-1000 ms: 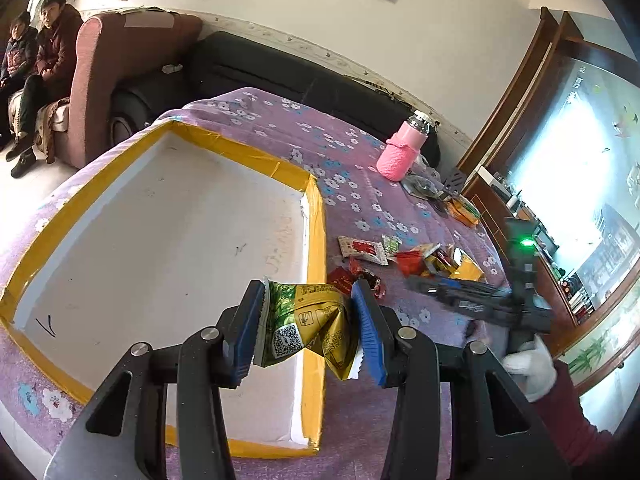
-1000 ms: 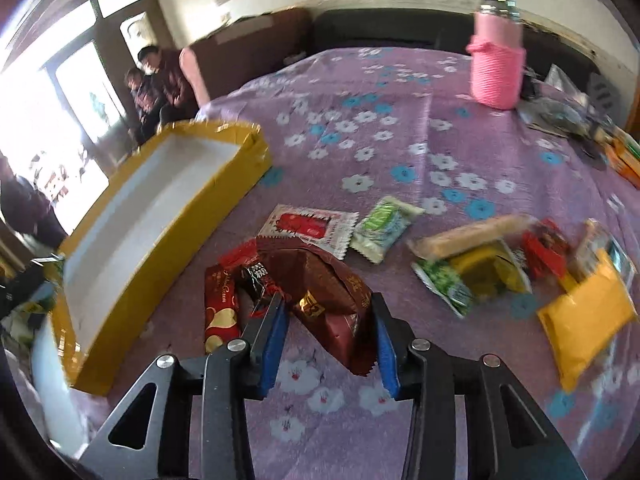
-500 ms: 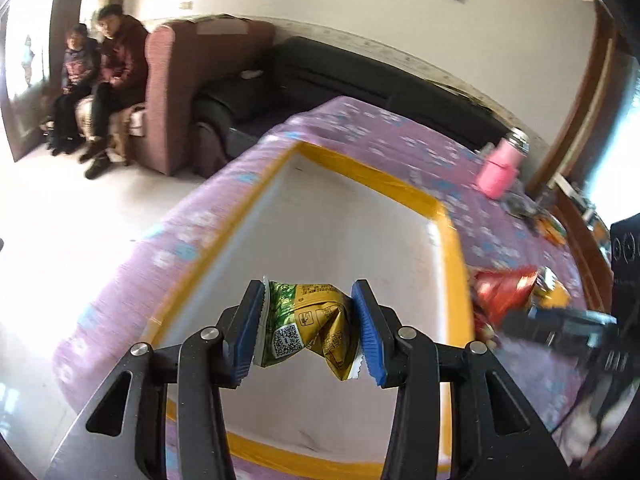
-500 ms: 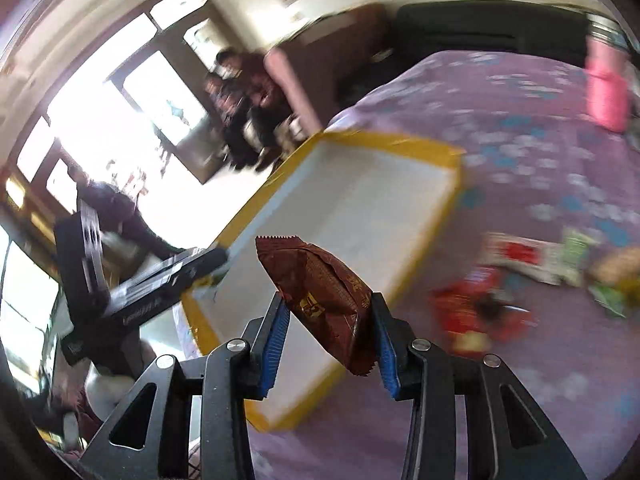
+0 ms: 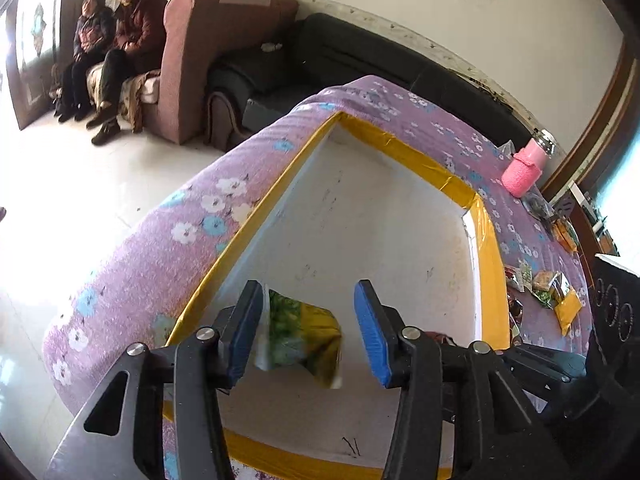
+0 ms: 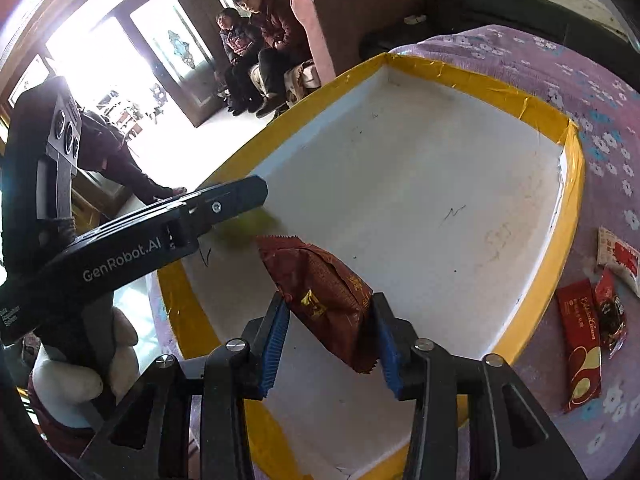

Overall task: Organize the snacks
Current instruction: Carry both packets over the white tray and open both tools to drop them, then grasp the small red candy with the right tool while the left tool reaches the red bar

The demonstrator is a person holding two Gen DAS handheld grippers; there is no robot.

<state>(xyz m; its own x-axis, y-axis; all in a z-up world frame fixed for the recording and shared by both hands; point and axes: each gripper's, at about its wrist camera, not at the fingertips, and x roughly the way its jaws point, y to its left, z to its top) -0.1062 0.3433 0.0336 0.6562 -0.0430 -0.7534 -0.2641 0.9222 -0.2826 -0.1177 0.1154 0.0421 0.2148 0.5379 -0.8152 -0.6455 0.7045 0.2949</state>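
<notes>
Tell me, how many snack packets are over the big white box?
2. A green and yellow packet is between the left gripper's opening jaws, loose from one pad; a brown packet is between the right gripper's opening jaws. The box shows no others.

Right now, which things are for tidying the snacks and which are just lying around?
For the job:
- white tray with yellow rim
- green-yellow packet
- brown packet
- loose snacks on the cloth

Just lying about:
- pink bottle
- sofa
</notes>
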